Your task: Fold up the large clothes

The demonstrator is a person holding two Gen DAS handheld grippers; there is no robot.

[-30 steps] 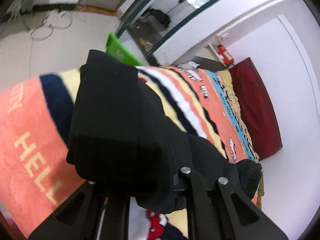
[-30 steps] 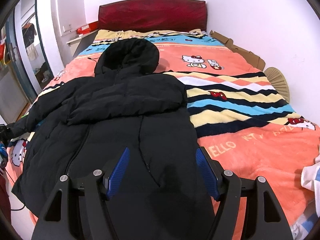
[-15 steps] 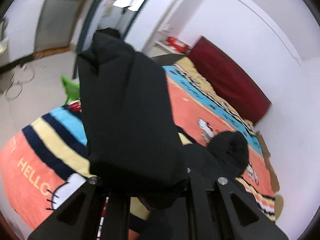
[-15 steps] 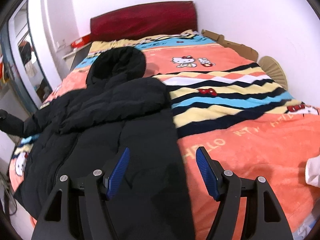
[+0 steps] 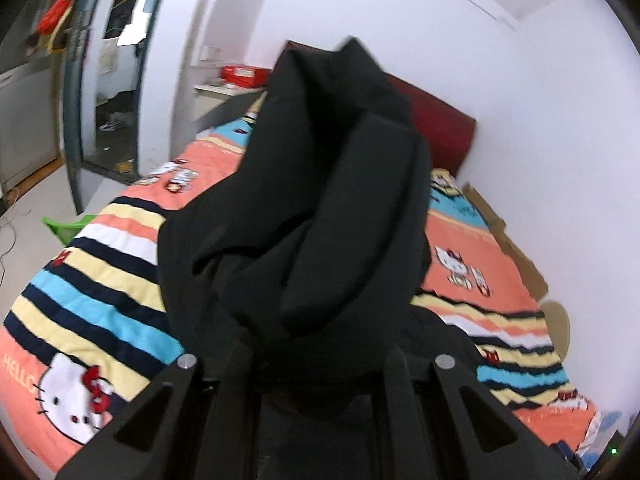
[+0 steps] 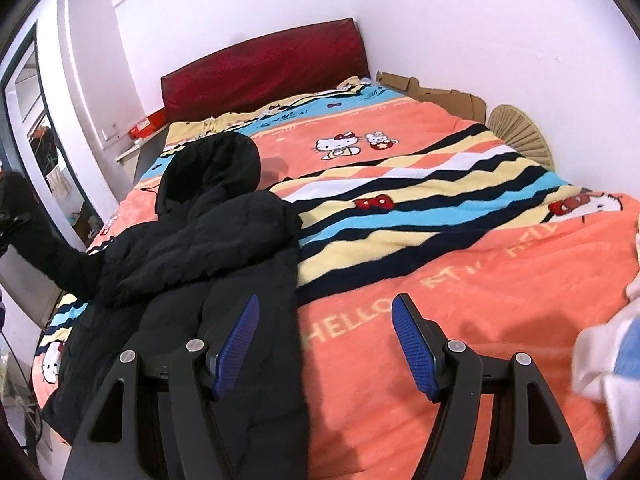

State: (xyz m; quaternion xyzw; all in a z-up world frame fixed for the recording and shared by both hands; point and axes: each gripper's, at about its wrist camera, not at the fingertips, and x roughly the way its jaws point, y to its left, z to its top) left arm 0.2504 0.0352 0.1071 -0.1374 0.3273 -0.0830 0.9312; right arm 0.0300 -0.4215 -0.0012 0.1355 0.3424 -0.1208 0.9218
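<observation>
While my left gripper (image 5: pixel 316 360) clamps the puffy, soft sleeve (image 5: pixel 320 208), my right gripper (image 6: pixel 324 344), jaws apart, should take the bulky jacket (image 6: pixel 192 264) hem at seven o'clock.

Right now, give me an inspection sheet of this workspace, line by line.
Surface: bed blanket, orange with stripes and cartoon cats, lies fairly flat.
Job's things: black hooded coat spread on the bed's left half, hood toward the headboard; one sleeve is lifted off the bed.
Clutter: white and blue cloth at the right edge; cardboard and a fan by the wall.
Grippers: left gripper is shut on the sleeve; right gripper is open above the coat's hem.
Cables: thin cables on the floor, left.
Surroundings: white walls, red box on a shelf, green bin.
</observation>
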